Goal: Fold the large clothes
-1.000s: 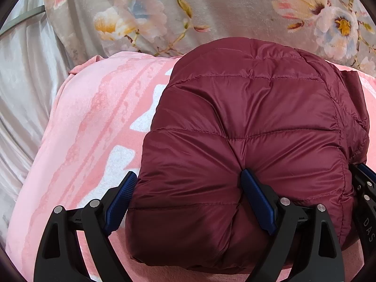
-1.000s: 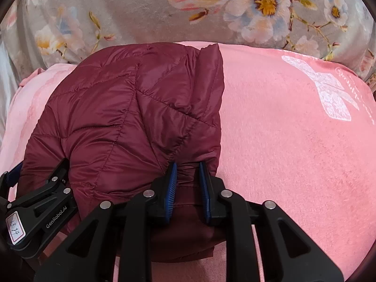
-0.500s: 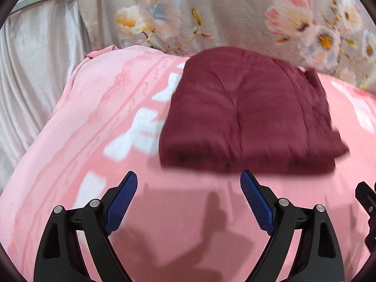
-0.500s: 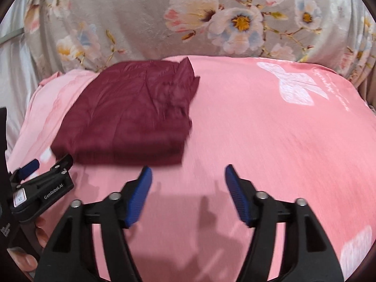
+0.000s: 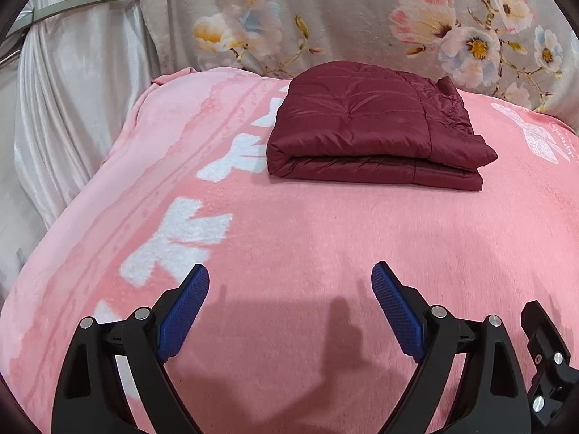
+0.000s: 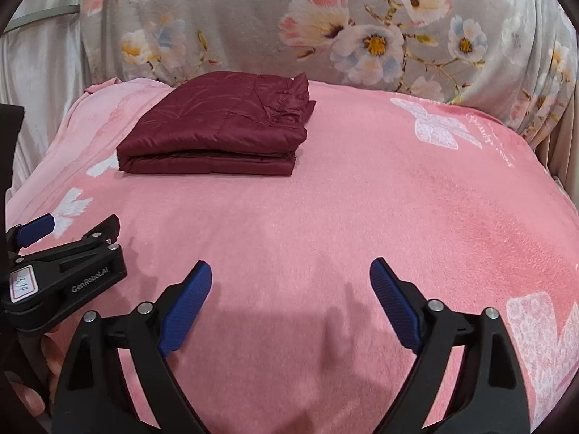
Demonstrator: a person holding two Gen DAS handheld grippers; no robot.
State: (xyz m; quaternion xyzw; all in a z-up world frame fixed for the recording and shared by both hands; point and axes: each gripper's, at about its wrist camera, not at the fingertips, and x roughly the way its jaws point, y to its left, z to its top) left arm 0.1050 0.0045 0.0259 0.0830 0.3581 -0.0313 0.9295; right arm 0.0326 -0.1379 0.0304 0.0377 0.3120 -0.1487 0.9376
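The folded maroon jacket (image 5: pixel 372 130) lies in the upper middle of the frame on the pink blanket (image 5: pixel 307 238) — well apart from both grippers. The left gripper (image 5: pixel 289 307) and right gripper (image 6: pixel 289 303) hang spread wide, grasping nothing.

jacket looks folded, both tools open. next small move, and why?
Probably just keep both tools clear and leave it alone. The maroon jacket lies in a compact folded stack on the pink blanket, with neither the left tool nor the right tool touching it. At most, tuck the rumpled right edge, which looks a bit uneven.
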